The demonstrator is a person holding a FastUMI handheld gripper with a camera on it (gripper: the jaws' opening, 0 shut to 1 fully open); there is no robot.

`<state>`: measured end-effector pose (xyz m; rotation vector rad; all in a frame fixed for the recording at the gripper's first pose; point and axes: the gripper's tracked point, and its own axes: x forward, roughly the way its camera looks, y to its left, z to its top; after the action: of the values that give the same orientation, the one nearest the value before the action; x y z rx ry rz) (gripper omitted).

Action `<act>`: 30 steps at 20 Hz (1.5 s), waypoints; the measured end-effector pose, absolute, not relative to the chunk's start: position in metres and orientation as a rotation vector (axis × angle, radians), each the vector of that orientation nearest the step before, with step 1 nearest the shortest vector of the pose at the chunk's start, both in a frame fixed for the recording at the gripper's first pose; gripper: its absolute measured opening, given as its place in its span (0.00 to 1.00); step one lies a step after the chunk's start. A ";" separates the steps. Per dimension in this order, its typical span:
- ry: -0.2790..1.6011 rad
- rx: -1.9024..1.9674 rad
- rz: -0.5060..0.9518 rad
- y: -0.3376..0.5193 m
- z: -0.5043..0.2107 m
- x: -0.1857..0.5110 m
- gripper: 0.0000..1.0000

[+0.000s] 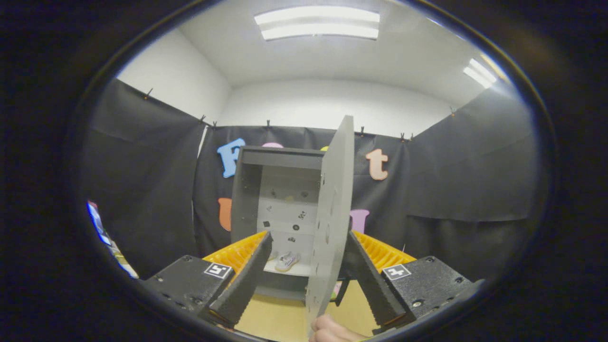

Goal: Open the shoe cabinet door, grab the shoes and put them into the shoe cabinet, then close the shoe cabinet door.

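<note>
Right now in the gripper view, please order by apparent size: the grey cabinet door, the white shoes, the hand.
1. Grey cabinet door, open, edge-on between the open gripper fingers; nearness inflates it.
2. Hand, partly seen.
3. White shoes on the cabinet's shelf, farther away.

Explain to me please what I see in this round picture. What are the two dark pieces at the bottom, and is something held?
The camera rides on a hand-held claw and looks forward along it. The two dark pieces at the bottom are its fingers, spread open. Ahead stands a grey shoe cabinet on a light wooden surface. Its door is swung open and stands edge-on between the fingers, closer to the right finger; I cannot tell if it touches. A pair of light shoes already sits on a shelf inside. A person's hand shows at the door's bottom edge. The claw appears to grip nothing.
</note>
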<state>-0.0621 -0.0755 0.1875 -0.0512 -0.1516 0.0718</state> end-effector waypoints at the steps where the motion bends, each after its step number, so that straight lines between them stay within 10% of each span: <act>1: -0.158 -0.022 0.062 -0.090 0.185 -0.067 1.00; 20: -0.004 -0.023 -0.066 -0.313 0.060 0.001 1.00; 30: 0.006 0.058 0.153 -0.258 0.028 0.064 0.99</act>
<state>0.0642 -0.2576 0.0280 0.0575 0.0058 0.1529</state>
